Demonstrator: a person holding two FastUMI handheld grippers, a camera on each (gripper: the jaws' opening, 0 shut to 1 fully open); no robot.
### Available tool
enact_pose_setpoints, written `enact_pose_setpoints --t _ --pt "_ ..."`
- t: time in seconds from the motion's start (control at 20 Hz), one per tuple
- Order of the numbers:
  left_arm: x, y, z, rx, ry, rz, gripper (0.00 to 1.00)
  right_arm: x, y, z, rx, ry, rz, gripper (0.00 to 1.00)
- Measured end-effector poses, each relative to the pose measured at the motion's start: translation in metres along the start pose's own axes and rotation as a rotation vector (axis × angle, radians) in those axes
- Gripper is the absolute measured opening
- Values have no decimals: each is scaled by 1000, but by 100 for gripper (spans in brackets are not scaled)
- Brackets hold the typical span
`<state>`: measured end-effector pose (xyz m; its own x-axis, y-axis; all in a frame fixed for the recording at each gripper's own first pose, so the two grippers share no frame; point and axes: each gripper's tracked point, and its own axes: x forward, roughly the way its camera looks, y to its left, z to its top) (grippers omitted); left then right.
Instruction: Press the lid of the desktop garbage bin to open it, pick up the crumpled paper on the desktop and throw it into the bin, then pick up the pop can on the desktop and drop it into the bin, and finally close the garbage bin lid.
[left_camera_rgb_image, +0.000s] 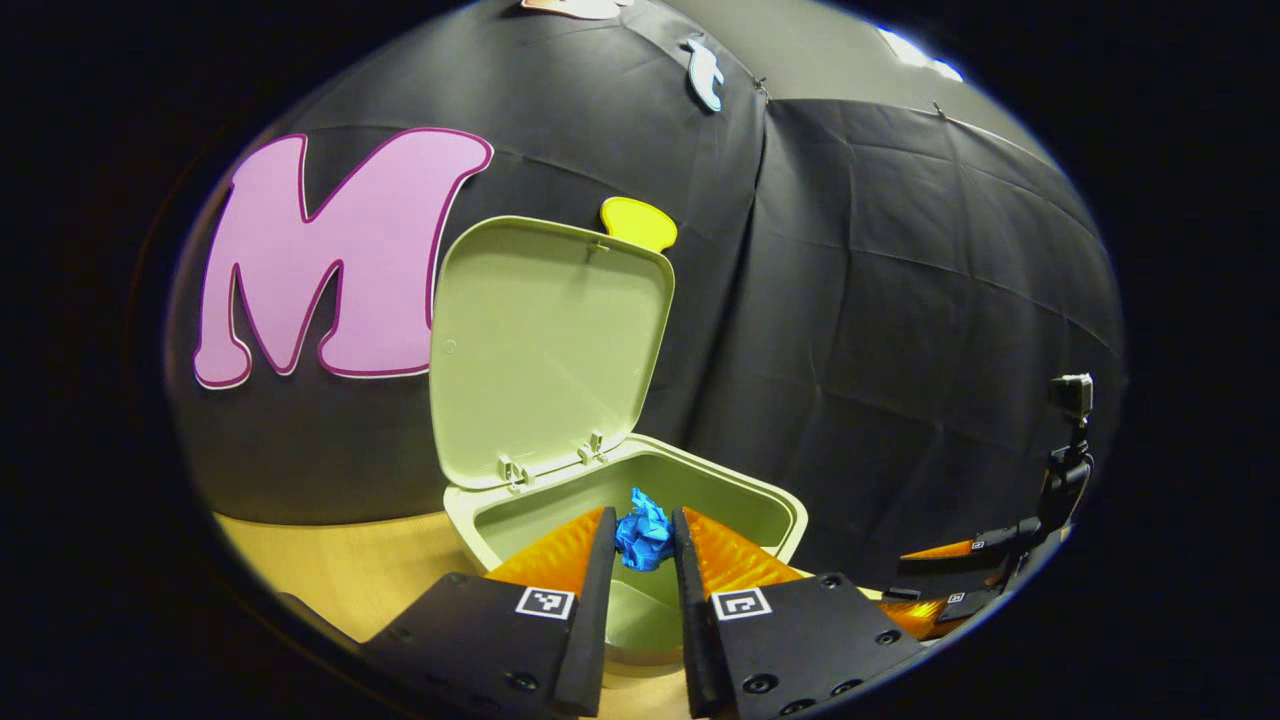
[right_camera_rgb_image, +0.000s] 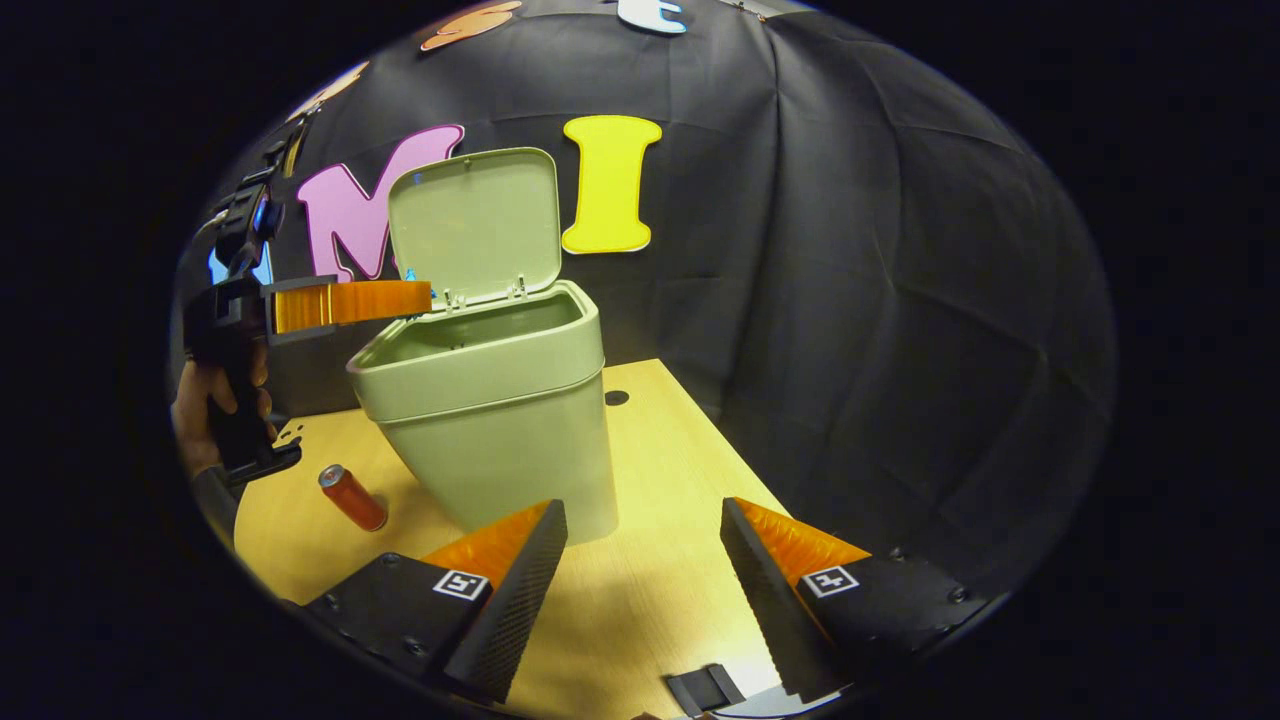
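The pale green bin (left_camera_rgb_image: 785, 505) stands with its lid (left_camera_rgb_image: 550, 340) swung upright. My left gripper (left_camera_rgb_image: 643, 518) hovers over the bin's mouth, shut on a blue crumpled paper ball (left_camera_rgb_image: 645, 545) held between its fingertips. In the right gripper view the same bin (right_camera_rgb_image: 500, 440) rests on the wooden table (right_camera_rgb_image: 650, 590) with its lid (right_camera_rgb_image: 475, 225) raised, and the left gripper (right_camera_rgb_image: 420, 297) reaches over the rim from the left. A red pop can (right_camera_rgb_image: 352, 497) lies on its side left of the bin. My right gripper (right_camera_rgb_image: 640, 510) is open and holds nothing, low in front of the bin.
A hand (right_camera_rgb_image: 200, 400) grips the left gripper's handle at the table's left edge. There is a small round hole (right_camera_rgb_image: 617, 397) in the tabletop behind the bin. The right gripper (left_camera_rgb_image: 950, 585) sits low at the right in the left gripper view.
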<state>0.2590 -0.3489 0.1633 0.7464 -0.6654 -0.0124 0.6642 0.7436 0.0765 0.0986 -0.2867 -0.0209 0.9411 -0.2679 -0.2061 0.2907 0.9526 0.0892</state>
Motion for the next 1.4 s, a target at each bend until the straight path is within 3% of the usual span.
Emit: enact_pose_setpoints --t 0.2,0.3,0.4,0.55,0.9,1.15,1.4 --pt "5 2 -7 14 17 21 40 2 4 -3 -7 6 9 98" --pt "5 6 -10 16 22 44 48 2 9 -2 -15 4 17 98" --pt "4 13 -13 14 26 62 61 2 14 -3 -26 3 26 98" --pt "-1 20 -12 29 13 96 96 3 23 -3 -34 5 42 97" --pt "-57 54 5 31 -83 193 97 -2 66 4 -49 -25 137 98" --pt "-133 106 -20 40 -75 359 97 -8 125 -1 -121 -28 254 98" --pt "-221 147 -68 -29 2 529 97 -14 199 -21 -188 -7 414 98"
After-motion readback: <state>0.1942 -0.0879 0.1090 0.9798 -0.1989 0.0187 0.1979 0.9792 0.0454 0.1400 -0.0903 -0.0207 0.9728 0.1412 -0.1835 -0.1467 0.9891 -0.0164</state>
